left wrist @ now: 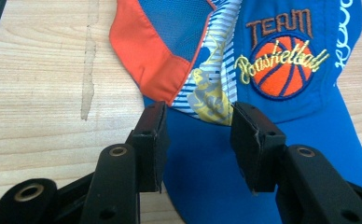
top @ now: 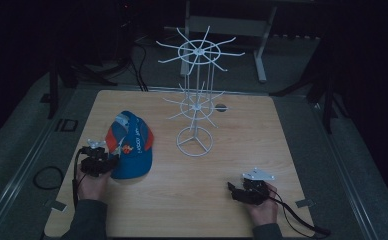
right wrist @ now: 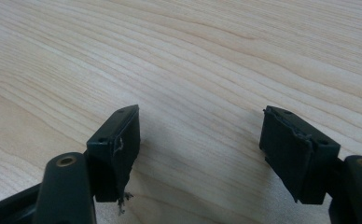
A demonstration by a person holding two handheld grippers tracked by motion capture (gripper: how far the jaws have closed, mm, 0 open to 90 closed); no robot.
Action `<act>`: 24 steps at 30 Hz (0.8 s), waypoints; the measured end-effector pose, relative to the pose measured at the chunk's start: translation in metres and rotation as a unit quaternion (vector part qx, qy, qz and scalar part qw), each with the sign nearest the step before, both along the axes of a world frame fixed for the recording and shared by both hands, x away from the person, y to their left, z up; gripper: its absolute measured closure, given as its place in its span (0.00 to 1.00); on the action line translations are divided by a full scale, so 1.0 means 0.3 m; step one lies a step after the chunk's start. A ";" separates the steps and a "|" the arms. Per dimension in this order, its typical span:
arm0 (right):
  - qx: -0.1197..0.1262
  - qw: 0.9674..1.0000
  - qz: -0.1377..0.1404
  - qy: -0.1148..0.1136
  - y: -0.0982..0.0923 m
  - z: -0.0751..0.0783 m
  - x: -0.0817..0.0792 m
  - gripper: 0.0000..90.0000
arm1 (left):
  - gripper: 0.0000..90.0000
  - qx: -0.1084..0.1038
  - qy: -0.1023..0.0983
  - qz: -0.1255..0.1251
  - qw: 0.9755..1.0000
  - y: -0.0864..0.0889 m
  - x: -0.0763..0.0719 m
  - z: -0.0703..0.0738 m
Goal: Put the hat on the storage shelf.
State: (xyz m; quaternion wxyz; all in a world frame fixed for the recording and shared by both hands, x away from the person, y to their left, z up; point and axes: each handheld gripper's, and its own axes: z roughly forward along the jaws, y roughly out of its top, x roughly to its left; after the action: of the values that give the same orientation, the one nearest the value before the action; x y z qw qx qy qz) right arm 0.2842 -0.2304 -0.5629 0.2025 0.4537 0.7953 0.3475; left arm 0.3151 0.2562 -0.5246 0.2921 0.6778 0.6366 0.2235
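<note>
Two jaws of our left gripper (left wrist: 198,140) stand spread over the basketball cap (left wrist: 268,79) brim; we should pinch it squarely. Right gripper (right wrist: 200,149) gapes above bare desk (right wrist: 216,56).

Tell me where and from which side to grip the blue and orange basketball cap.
Grip the blue and orange basketball cap by its flat brim, coming in low from the person's side. The brim is thin, stiff and points that way, and the open left gripper already straddles its edge. The soft crown would likely crumple.
</note>
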 end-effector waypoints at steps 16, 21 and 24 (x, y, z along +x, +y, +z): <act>0.000 1.000 0.003 0.000 -0.001 0.000 0.000 0.31 | 0.65 -0.001 0.000 -0.016 1.000 -0.017 0.000 0.025; 0.000 1.000 0.005 0.000 -0.002 0.000 0.000 0.31 | 0.65 -0.003 0.001 -0.019 1.000 -0.014 0.005 0.028; 0.000 1.000 0.006 0.000 -0.003 0.000 0.000 0.31 | 0.65 -0.003 0.001 -0.020 1.000 -0.014 0.010 0.034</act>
State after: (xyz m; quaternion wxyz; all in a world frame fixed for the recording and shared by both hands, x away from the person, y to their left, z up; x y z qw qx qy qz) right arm 0.2843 -0.2314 -0.5629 0.2005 0.4484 0.7983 0.3486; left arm 0.3181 0.2520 -0.5143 0.2978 0.6900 0.6238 0.2148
